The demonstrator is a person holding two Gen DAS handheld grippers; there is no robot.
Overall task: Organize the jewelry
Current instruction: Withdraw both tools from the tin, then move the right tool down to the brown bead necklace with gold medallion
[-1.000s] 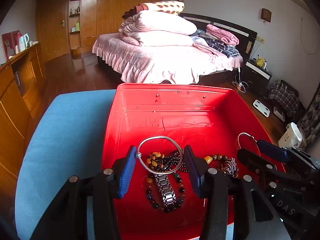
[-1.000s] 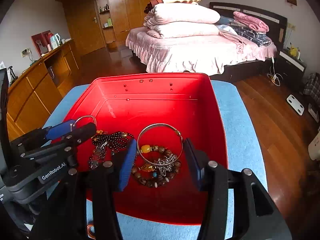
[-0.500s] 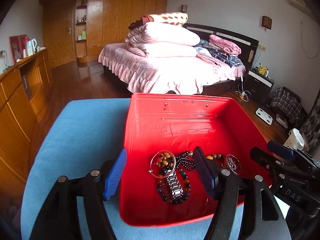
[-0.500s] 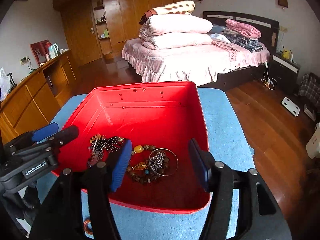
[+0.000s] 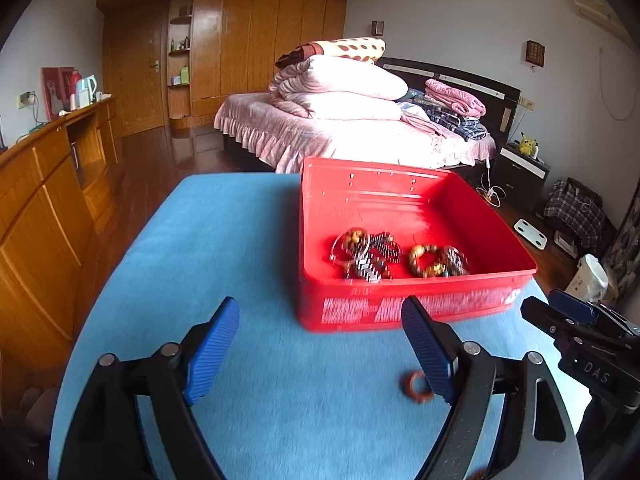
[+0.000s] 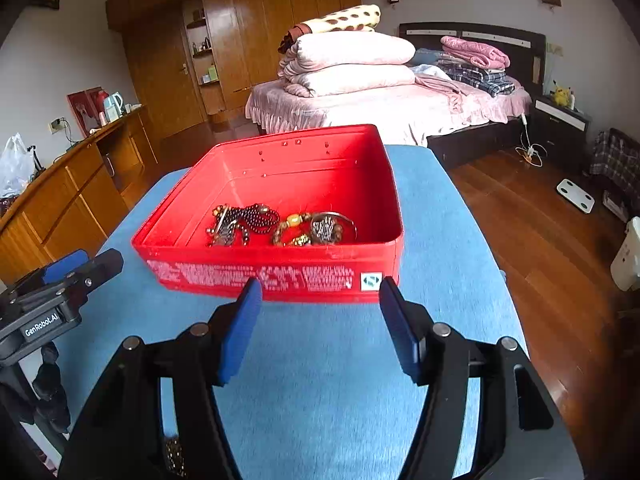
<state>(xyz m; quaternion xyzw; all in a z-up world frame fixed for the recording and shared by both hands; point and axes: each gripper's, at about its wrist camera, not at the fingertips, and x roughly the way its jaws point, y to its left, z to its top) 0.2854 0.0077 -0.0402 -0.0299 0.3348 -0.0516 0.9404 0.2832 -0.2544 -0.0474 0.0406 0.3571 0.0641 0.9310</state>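
Observation:
A red plastic bin (image 5: 400, 312) (image 6: 280, 276) stands on the blue cloth. Inside it lie several bracelets (image 5: 372, 254) (image 6: 280, 228): bead strings, a metal watch band and silver bangles. My left gripper (image 5: 320, 320) hangs over the cloth in front of the bin's left corner, its jaws still opening with nothing between them. A small reddish-brown ring (image 5: 416, 386) lies on the cloth by its right finger. My right gripper (image 6: 318, 300) is open and empty, just short of the bin's near wall. A dark beaded piece (image 6: 174, 456) shows under its left finger.
The blue cloth (image 5: 192, 260) (image 6: 440, 240) covers a table that ends just past the bin. Wooden cabinets (image 5: 48, 200) run along the left. A bed with pink bedding (image 6: 384, 100) stands behind, with wooden floor (image 6: 540, 232) to the right.
Both grippers let go of their silver bangles into the bin, opened wider and drew back out of it to the near side. The bin now lies ahead of both.

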